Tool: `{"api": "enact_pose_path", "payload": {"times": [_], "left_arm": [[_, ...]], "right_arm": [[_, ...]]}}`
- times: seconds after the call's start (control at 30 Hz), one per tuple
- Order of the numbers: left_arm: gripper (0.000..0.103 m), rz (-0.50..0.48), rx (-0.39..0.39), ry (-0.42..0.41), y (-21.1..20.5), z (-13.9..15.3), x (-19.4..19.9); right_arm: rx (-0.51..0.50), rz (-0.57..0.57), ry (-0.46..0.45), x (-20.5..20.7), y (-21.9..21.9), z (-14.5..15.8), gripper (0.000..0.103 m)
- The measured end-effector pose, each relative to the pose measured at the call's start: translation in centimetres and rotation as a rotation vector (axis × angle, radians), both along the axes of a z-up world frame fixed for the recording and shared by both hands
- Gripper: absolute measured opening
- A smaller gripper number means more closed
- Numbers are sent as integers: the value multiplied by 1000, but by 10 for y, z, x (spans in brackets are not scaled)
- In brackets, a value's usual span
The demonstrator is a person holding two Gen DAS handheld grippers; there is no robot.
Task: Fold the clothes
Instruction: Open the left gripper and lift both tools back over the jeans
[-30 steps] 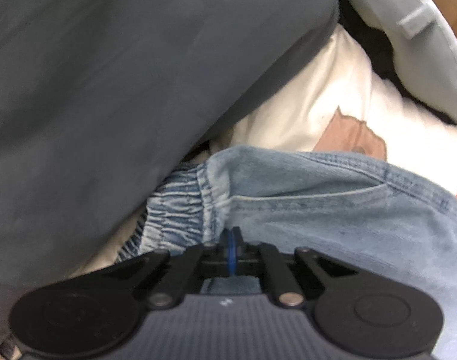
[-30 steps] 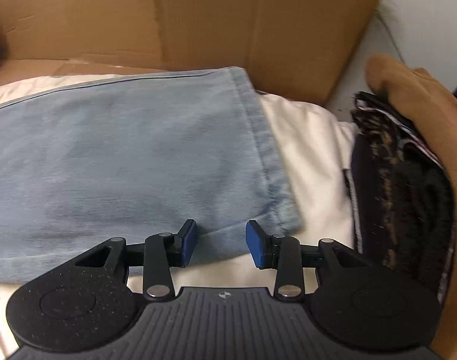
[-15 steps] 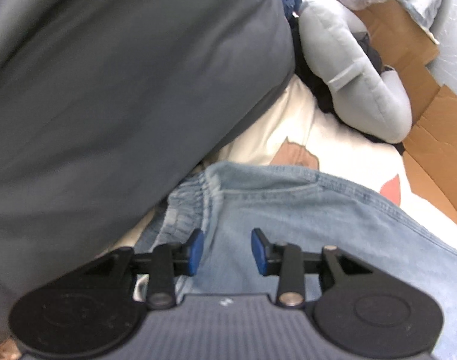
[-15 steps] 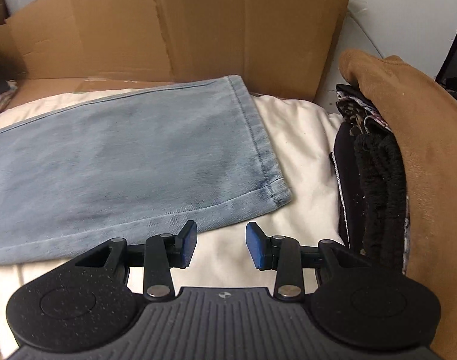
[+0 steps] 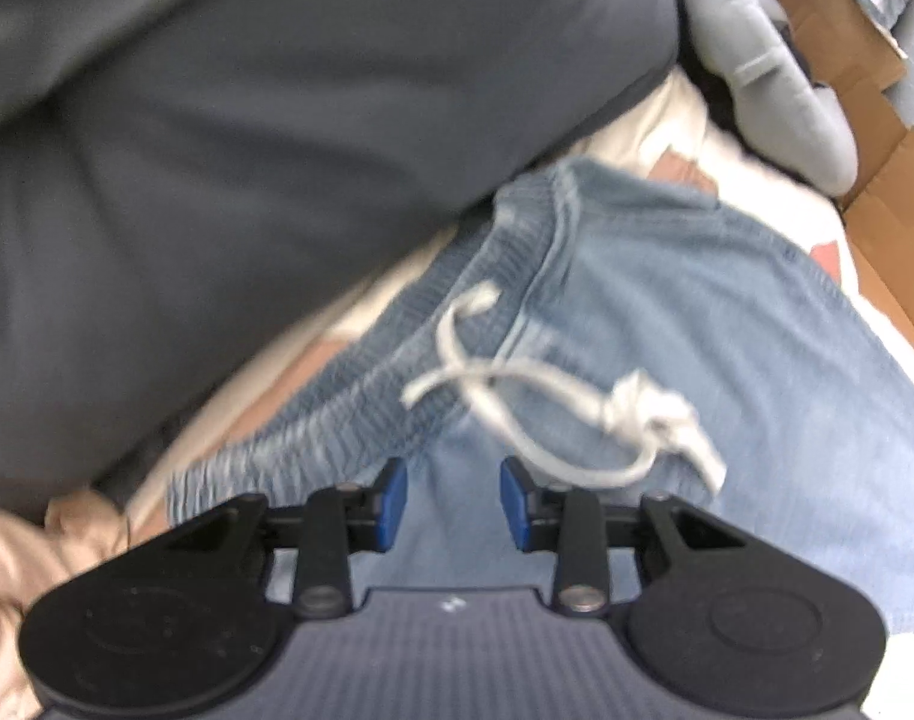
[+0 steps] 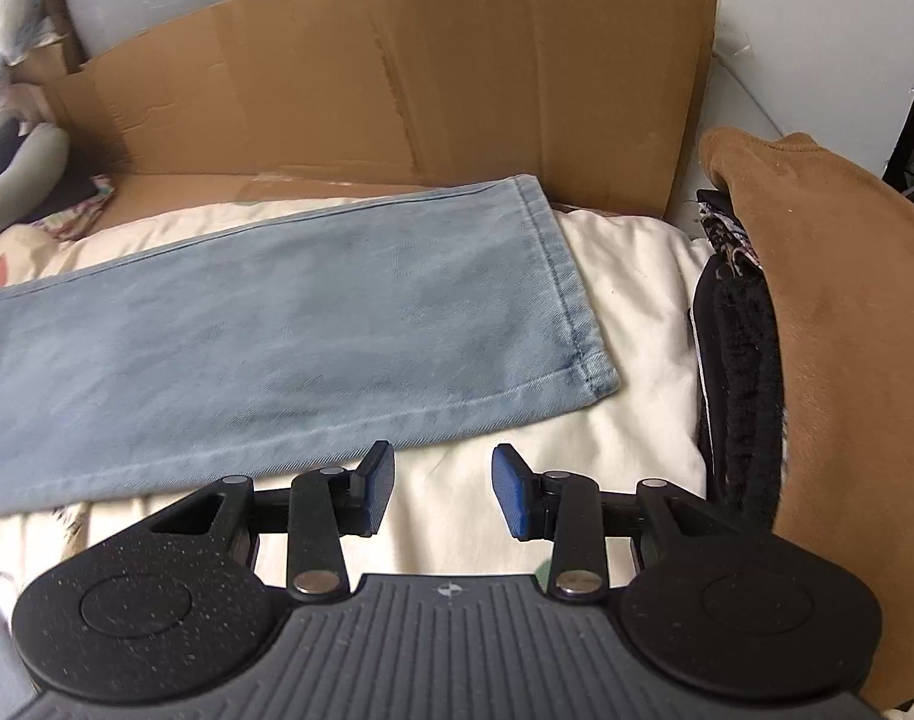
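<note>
My left claw (image 5: 452, 503) is released, its blue-padded fingers (image 5: 390, 501) spread with nothing between them, hovering over the waist end of the light blue denim trousers (image 5: 697, 324). Elastic gathered waistband (image 5: 360, 396) runs from near left to far centre. White knotted drawstring (image 5: 577, 402) lies loose on the denim just beyond my right finger. View is blurred, so I cannot tell whether the pads touch the cloth. A large dark grey fabric mass (image 5: 276, 120) fills the far left, overlapping the waistband's far edge. Pale peach cloth (image 5: 12, 558) sits bunched at the near left. A grey padded cushion (image 5: 775, 78) and brown cardboard (image 5: 877, 96) lie at far right.

My right claw (image 6: 443, 492) is also released, fingers apart and empty, over the cream bed sheet (image 6: 631, 420), just near of the trouser leg's long edge. The leg of the trousers (image 6: 276, 324) lies flat on the sheet, running from left to far right, hem (image 6: 568, 294) toward the right. My left fingertip overlaps the leg's near edge in view; contact unclear. An upright brown cardboard panel (image 6: 457, 72) stands behind the leg. At right, a tan brown garment (image 6: 847, 330) drapes over a stack of black folded clothes (image 6: 739, 372), near the hem but apart from it.
</note>
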State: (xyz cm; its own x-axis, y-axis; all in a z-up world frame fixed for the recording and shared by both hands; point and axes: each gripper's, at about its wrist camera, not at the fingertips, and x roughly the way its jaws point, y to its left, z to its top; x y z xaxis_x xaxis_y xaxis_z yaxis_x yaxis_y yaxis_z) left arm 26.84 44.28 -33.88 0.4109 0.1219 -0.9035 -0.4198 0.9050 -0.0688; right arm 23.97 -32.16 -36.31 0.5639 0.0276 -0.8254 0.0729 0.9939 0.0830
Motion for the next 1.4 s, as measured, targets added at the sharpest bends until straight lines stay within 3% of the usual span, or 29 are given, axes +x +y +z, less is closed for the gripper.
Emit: {"api": "enact_pose_path", "payload": {"times": [0.13,0.3,0.43,0.5,0.6,0.77,1.13,1.4], "left_arm": [[36,17,-10,15,5,-19,-10],[36,72,19,50,15,-41,-10],[26,115,50,81,24,-56,-16],[17,139,67,90,27,-59,-19],[16,167,46,89,29,-57,-23],[38,167,21,84,23,-43,-36],[46,160,-3,73,12,-6,-85],[52,136,-31,84,-4,0,-115]], "right_arm": [[6,16,6,-18,3,10,42],[36,-62,59,-56,10,15,42],[55,-83,90,-85,13,14,42],[48,-99,101,-98,12,13,42],[46,-120,111,-115,7,14,42],[51,-134,118,-136,-1,20,42],[96,-149,106,-171,-18,39,44],[108,-159,167,-216,-14,35,45]]}}
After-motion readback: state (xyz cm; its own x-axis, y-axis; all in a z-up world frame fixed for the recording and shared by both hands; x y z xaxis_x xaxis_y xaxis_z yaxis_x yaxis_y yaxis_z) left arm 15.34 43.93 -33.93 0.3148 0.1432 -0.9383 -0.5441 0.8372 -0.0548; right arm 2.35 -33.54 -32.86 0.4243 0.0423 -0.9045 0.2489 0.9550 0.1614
